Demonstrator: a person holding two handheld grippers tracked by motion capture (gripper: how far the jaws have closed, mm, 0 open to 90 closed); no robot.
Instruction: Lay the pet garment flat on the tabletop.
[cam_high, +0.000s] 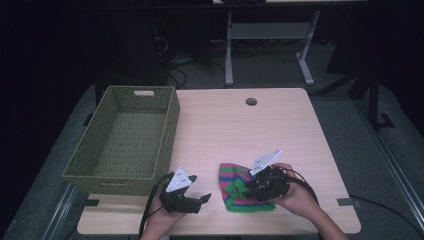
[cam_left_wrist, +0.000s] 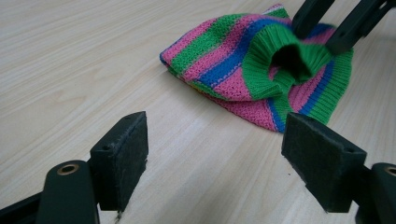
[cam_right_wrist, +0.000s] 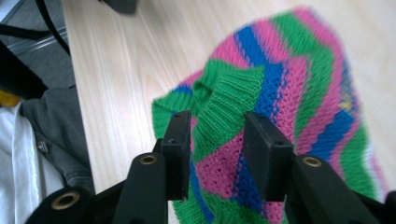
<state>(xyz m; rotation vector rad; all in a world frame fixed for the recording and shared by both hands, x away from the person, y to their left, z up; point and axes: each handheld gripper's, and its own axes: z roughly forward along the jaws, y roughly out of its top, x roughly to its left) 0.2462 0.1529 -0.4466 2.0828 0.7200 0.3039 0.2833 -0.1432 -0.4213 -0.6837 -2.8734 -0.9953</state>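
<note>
High view: a striped knit hat (cam_high: 243, 190) lies on the surface (cam_high: 280, 125) at lower centre, the right tongs (cam_high: 248, 186) on its rim, the left tongs (cam_high: 202, 199) apart just left of it, and an open basket (cam_high: 125, 142) at left. Left gripper view: the left tongs (cam_left_wrist: 215, 154) gape wide over bare wood, while the hat (cam_left_wrist: 252, 70) sits upper right with its green cuff bunched up. Right gripper view: the right tongs (cam_right_wrist: 215, 149) straddle a raised fold of cuff on the hat (cam_right_wrist: 289, 107); whether the pads press it I cannot tell. Such a thin pinch of stretchy knit could slip out on lifting, or the trailing hat could snag the basket rim.
</note>
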